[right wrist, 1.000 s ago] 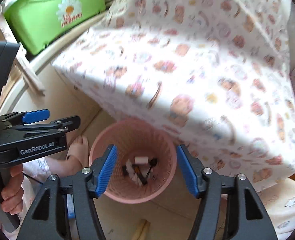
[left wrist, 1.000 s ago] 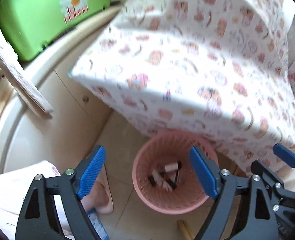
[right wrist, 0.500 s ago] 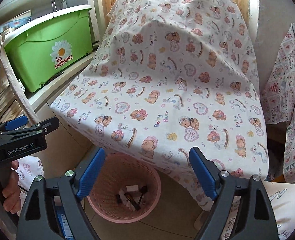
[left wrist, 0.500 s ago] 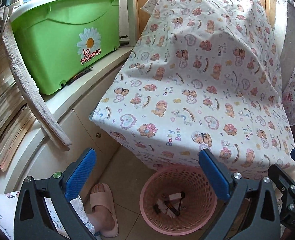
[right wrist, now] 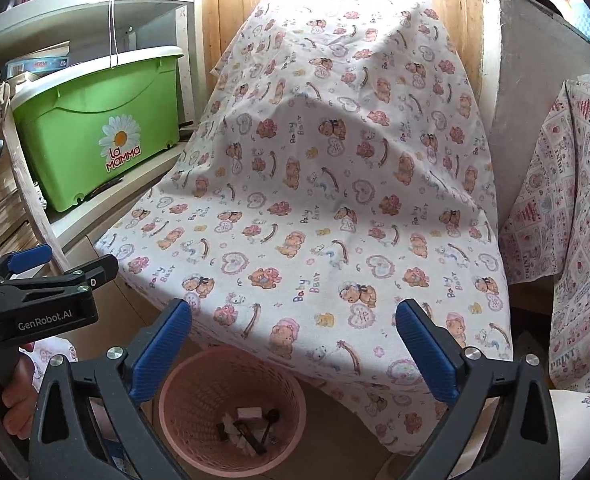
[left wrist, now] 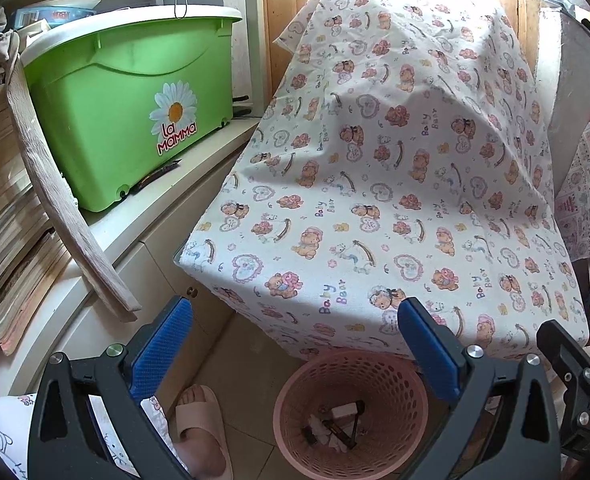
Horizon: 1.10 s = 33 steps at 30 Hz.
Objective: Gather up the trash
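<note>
"La Mamma" stood in pink letters under a daisy on the green storage bin (left wrist: pixel 135 120). "Baby Bear" repeated across the teddy-print cloth (left wrist: pixel 395 200). "GenRobot.AI" was printed on the left gripper's body (right wrist: pixel 45 316). "PRINT" showed on the patchwork cloth (right wrist: pixel 575 280).

Basket (left wrist: pixel 303 440) on floor, partly under overhanging cloth (left wrist: pixel 395 200), with trash (left wrist: pixel 337 426) inside; sandalled foot (left wrist: pixel 199 428) left of basket; bin (left wrist: pixel 135 120) on counter (left wrist: pixel 191 176), left of cloth.
</note>
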Each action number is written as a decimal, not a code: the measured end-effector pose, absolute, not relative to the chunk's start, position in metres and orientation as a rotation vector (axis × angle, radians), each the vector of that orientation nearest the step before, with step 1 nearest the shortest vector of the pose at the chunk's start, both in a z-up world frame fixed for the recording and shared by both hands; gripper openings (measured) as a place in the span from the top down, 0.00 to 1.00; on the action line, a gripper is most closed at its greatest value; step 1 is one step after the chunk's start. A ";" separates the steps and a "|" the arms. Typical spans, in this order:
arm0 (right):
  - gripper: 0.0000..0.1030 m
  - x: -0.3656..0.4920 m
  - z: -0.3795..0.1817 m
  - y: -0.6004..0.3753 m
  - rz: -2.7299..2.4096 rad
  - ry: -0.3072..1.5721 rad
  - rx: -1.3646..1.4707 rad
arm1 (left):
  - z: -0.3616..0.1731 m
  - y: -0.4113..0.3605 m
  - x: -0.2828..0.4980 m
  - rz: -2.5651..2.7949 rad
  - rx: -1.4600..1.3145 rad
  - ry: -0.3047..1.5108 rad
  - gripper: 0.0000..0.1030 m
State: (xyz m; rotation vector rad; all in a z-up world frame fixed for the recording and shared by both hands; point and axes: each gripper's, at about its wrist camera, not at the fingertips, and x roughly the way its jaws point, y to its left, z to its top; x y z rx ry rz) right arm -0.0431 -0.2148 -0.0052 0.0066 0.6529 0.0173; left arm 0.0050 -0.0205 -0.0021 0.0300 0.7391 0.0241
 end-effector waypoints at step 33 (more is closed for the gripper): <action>0.00 -0.045 -0.008 -0.213 0.003 0.640 -0.039 | 0.009 -0.023 -0.009 0.004 0.051 0.656 0.02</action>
